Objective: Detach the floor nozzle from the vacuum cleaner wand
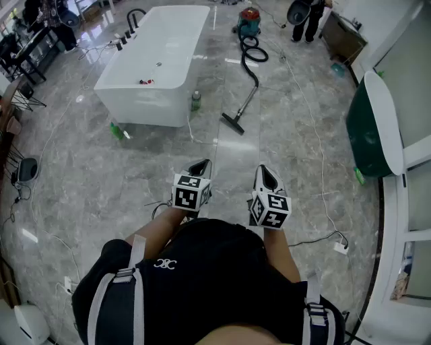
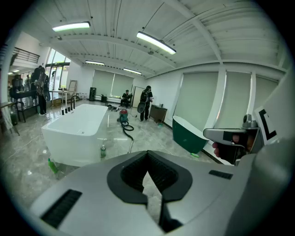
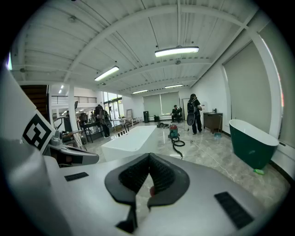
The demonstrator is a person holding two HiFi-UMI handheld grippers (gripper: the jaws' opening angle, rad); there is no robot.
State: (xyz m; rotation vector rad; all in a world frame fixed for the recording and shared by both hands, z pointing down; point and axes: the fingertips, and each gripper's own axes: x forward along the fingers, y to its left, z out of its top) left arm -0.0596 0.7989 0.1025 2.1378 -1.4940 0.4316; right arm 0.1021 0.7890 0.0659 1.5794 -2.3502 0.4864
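Two grippers low in front of the body, left gripper (image 1: 201, 165) and right gripper (image 1: 264, 170) side by side above the grey marble floor (image 1: 135, 175), each with jaws pressed fully together and nothing caught between them. Well apart from both, further out on the tiles: the floor nozzle (image 1: 232, 123), attached to the wand (image 1: 248, 100), not yet detached. Dark, flat and wide in look, a short bar lying on the floor, set crosswise at the wand's lower end. Slim, straight and grey as to the wand, slanting away from the nozzle toward a black hose (image 1: 252, 52), coiled in loops before a red-and-teal canister (image 1: 249, 20). Just off the near corner of a white bathtub (image 1: 158, 60), with a green bottle (image 1: 196, 101) upright between tub and nozzle. Off to the right in the head view, a dark green tub (image 1: 367, 131) against the wall, well clear of the vacuum. Too small in either gripper view for any detail of the nozzle's joint.
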